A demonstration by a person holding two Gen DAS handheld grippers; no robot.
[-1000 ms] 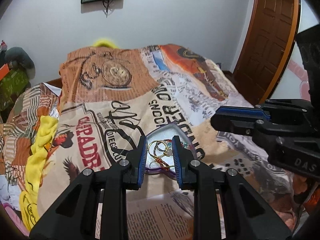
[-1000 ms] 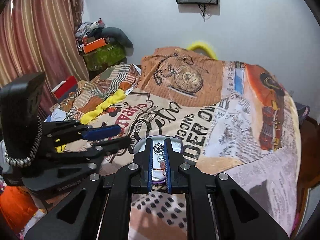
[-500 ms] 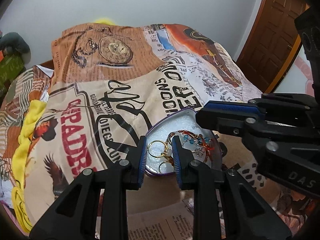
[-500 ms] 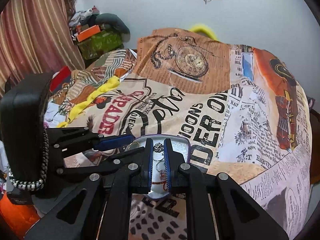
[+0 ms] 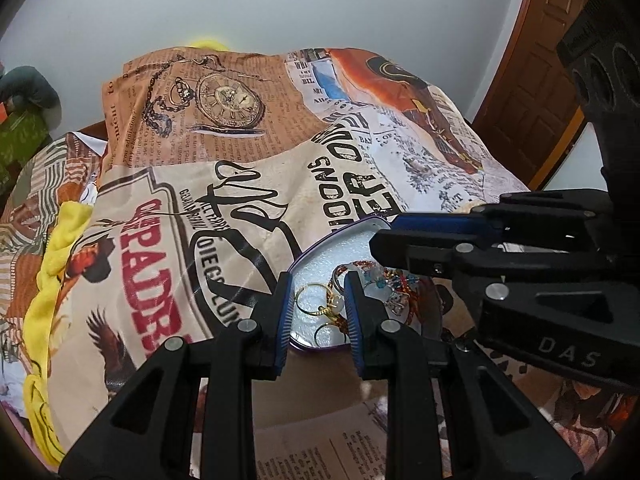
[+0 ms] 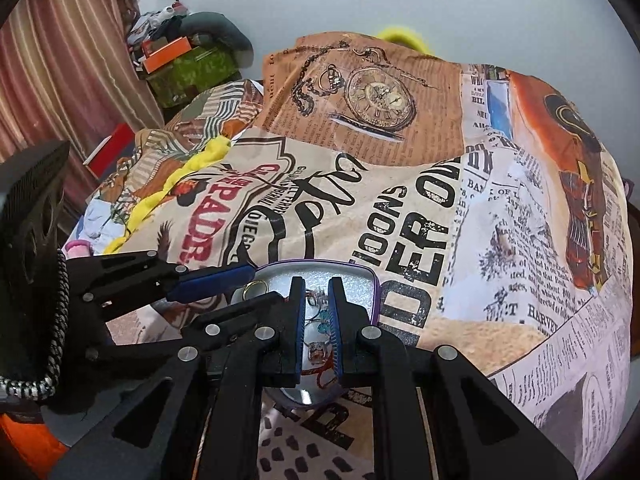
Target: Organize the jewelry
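Observation:
A heart-shaped tin with a purple rim (image 5: 320, 246) (image 6: 370, 276) lies on the printed bedspread. It holds gold hoop earrings (image 5: 310, 298), a red and orange beaded piece (image 5: 400, 284) and small silver charms (image 6: 316, 350). My left gripper (image 5: 318, 304) is open with its fingers just over the near edge of the tin, around the gold hoops. My right gripper (image 6: 318, 322) is partly open and empty, its narrow gap over the silver charms. It reaches in from the right in the left wrist view (image 5: 400, 236).
The bedspread (image 5: 240, 184) covers the whole bed. A yellow cloth (image 5: 52, 272) lies along its left edge. Boxes and clutter (image 6: 180, 60) sit at the far left by a curtain. A wooden door (image 5: 540, 80) stands at the right.
Both grippers have moved down and forward toward the tin, which now looks larger and closer. The gaps between the fingers look the same.

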